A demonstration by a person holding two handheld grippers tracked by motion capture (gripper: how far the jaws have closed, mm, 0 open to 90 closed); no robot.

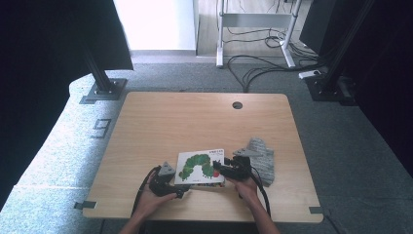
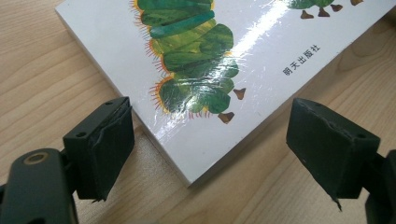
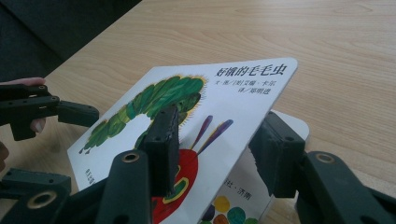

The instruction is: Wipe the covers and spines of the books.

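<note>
A white board book (image 1: 199,165) with a green caterpillar on its cover lies near the table's front edge. My left gripper (image 1: 181,191) is open, its jaws standing either side of the book's near left corner (image 2: 187,107) without touching it. My right gripper (image 1: 218,168) is at the book's right edge. In the right gripper view the front cover (image 3: 196,98) is raised and slants across the gap of my right gripper (image 3: 219,149). One jaw is above the cover and one below, and a page with coloured dots (image 3: 229,212) shows underneath. The left gripper (image 3: 46,112) appears at the far side.
A grey knitted cloth (image 1: 263,158) lies just right of the book, behind my right hand. The wooden table (image 1: 195,112) has a cable hole (image 1: 237,105) at the back. Black stands, cables and a desk frame sit on the floor beyond.
</note>
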